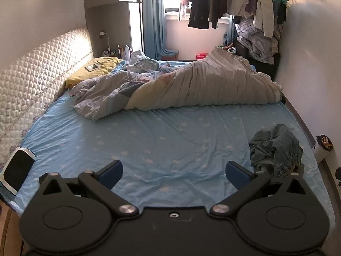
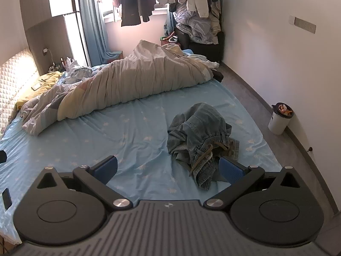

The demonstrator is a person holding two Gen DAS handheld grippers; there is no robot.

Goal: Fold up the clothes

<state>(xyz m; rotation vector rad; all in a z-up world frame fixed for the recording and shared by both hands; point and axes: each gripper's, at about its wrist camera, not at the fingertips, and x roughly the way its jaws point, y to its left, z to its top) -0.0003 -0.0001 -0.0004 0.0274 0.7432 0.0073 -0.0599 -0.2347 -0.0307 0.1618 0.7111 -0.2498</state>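
Jeans (image 2: 201, 137) bunched in heap on bed (image 2: 127, 132), near right edge, waistband and drawstring facing camera. Left hand-held gripper (image 1: 173, 173) spread wide, empty. Right hand-held gripper (image 2: 168, 168) spread wide, empty, right pad beside heap. Risk: pinching several layers, or sheet, so heap lifts tangled. Denim stiff, thick; elastic waist gathered; sheet thin, wrinkled.

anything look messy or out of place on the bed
Yes. The blue denim garment lies in a crumpled heap on the light blue sheet, drawstring trailing, not yet folded. Behind it, the grey duvet is bunched across the bed. Both open grippers, left gripper and right gripper, hold nothing.
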